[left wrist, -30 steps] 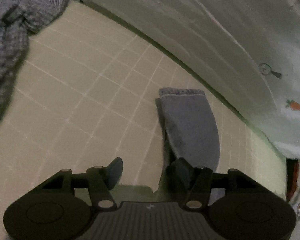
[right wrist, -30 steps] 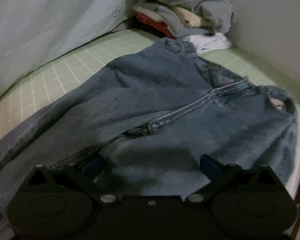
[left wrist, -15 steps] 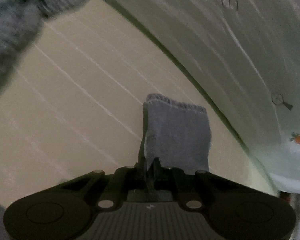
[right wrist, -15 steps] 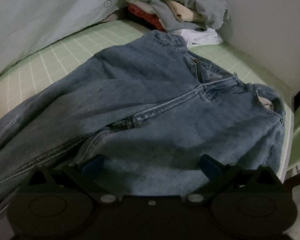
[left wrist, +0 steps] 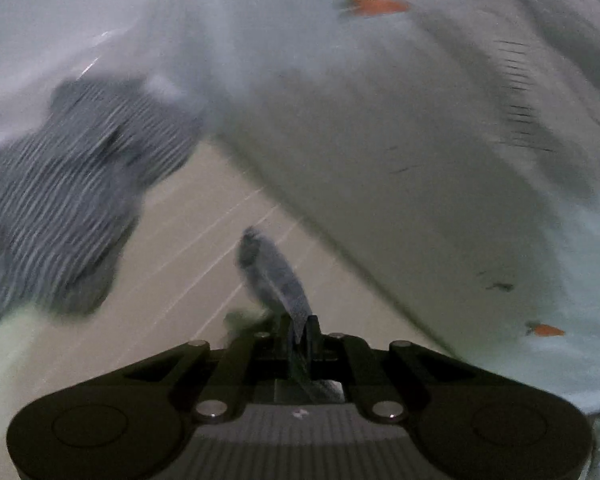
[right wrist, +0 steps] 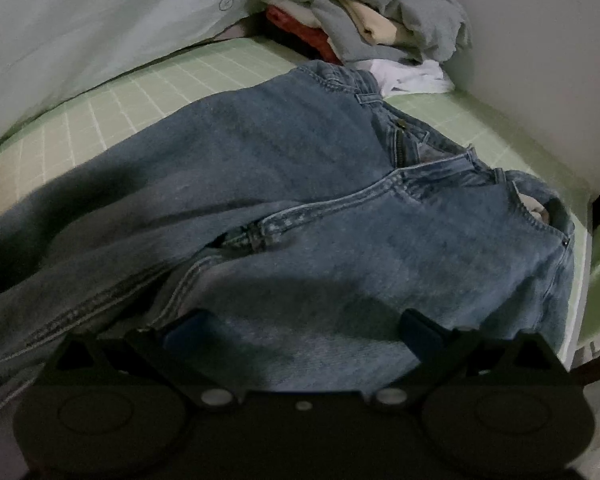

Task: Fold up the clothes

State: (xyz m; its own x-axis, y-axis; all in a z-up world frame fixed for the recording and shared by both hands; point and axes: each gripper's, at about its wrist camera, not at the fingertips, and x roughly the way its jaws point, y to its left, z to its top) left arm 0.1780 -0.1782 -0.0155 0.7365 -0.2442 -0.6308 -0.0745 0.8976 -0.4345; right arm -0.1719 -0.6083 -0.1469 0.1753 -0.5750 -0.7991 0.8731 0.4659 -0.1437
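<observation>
My left gripper [left wrist: 300, 330] pinches the blue denim jeans' leg hem [left wrist: 274, 276]; right gripper [right wrist: 300, 330] hangs spread over the jeans [right wrist: 300, 184].

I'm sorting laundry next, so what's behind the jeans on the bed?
Behind the jeans sits a clothes pile: grey garment on top, cream and red pieces beneath, white fabric nearest the waistband. Whatever lies deeper in the pile is covered.

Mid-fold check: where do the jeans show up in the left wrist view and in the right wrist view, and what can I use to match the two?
Left wrist: only the jeans' leg end, low centre, pinched in the shut left gripper.
Right wrist: the jeans fill the middle, waistband far right, above the open right gripper.
Shared landmark: the green grid sheet under them.
</observation>
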